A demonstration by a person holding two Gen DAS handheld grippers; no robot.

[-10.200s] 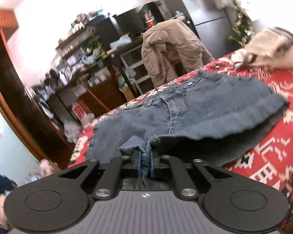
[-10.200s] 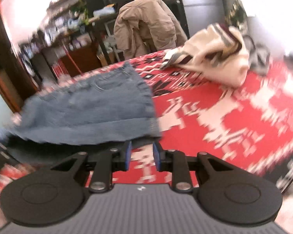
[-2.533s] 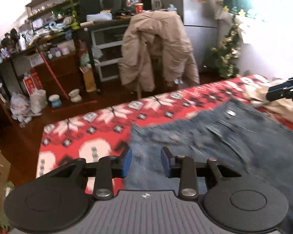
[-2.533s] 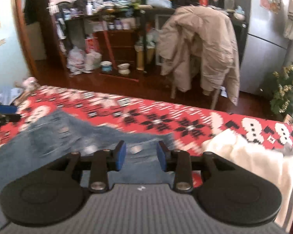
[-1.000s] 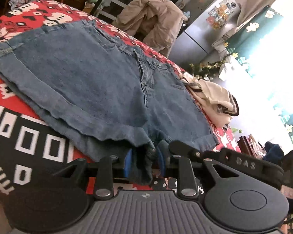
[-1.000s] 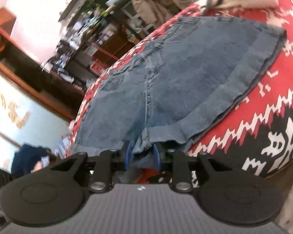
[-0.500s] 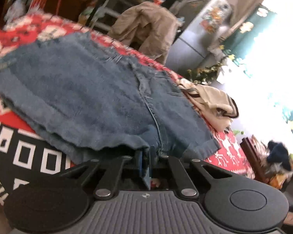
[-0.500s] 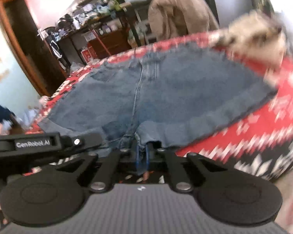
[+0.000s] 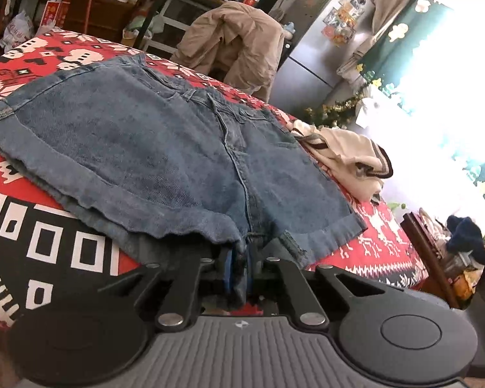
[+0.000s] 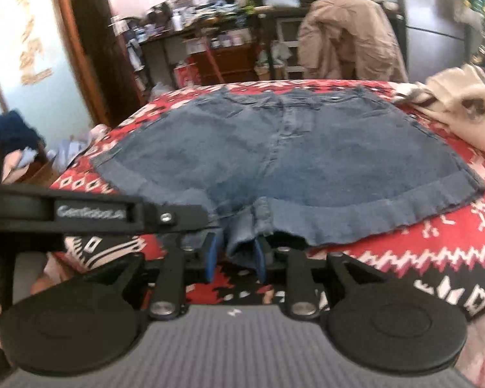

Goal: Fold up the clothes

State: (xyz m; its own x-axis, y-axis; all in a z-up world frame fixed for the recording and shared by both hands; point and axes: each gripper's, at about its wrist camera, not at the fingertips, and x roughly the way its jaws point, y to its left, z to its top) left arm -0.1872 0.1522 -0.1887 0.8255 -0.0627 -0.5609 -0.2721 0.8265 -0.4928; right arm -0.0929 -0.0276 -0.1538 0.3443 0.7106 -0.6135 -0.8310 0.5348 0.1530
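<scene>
Blue denim shorts [image 9: 152, 148] lie flat on the red patterned cloth [image 9: 48, 48], waistband at the far side, leg hems near me. My left gripper [image 9: 237, 268] is shut on the crotch seam at the near edge. In the right wrist view the shorts [image 10: 307, 148] fill the middle. My right gripper [image 10: 234, 258] is open, its blue pads on either side of the same crotch fabric. The left gripper's black body [image 10: 90, 213] crosses the left of that view.
A cream sweater with dark stripes [image 9: 349, 155] lies bunched on the cloth right of the shorts; it also shows in the right wrist view [image 10: 462, 110]. A chair draped with a tan jacket [image 9: 239, 42] and a fridge [image 9: 326, 38] stand beyond the far edge.
My right gripper has opened and let go of the crotch fabric it pinched half a second ago. My left gripper stays shut on the seam. The shorts have settled flat.
</scene>
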